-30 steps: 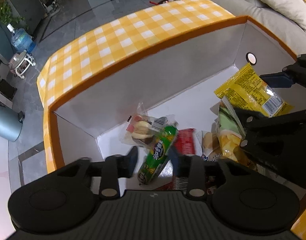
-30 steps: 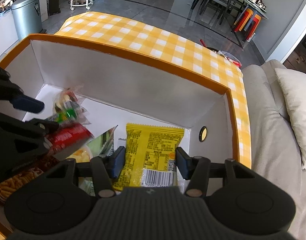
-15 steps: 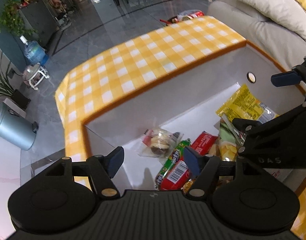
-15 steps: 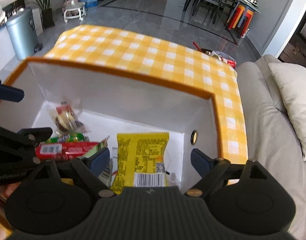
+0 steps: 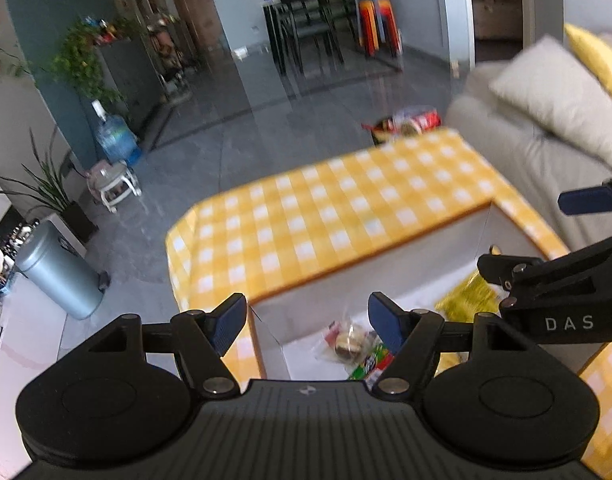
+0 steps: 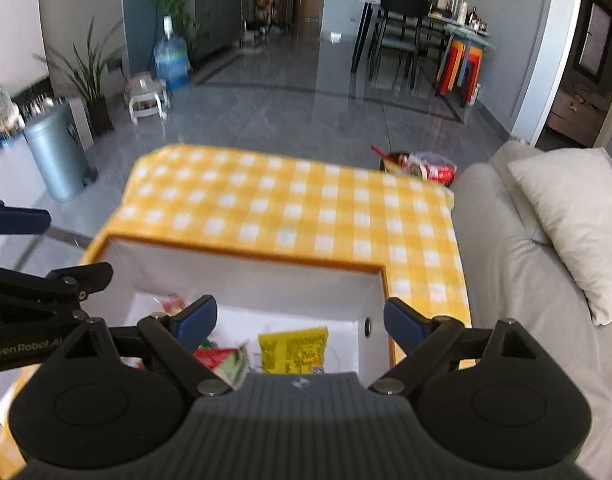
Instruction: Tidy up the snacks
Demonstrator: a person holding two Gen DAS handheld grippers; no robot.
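Observation:
A white box with an orange rim (image 5: 369,276) (image 6: 242,256) stands on the yellow checked table and holds snacks. In the left wrist view I see a clear pack of sweets (image 5: 347,340), a green roll pack (image 5: 367,364) and a yellow bag (image 5: 465,300). In the right wrist view the yellow bag (image 6: 294,350) and a red pack (image 6: 218,358) lie in the box. My left gripper (image 5: 306,322) is open and empty above the box's left corner. My right gripper (image 6: 300,322) is open and empty above the box's right half. Each gripper shows at the edge of the other's view.
The yellow checked tablecloth (image 5: 325,216) (image 6: 290,208) stretches beyond the box. A grey sofa with a pillow (image 6: 561,216) is at the right. A bin with snack bags (image 6: 421,164) stands past the table's far end. A metal trash can (image 5: 58,272) stands on the floor at the left.
Both grippers have let go of their snacks, opened wide and risen up and back from the box. The green roll and the yellow bag now lie in the box.

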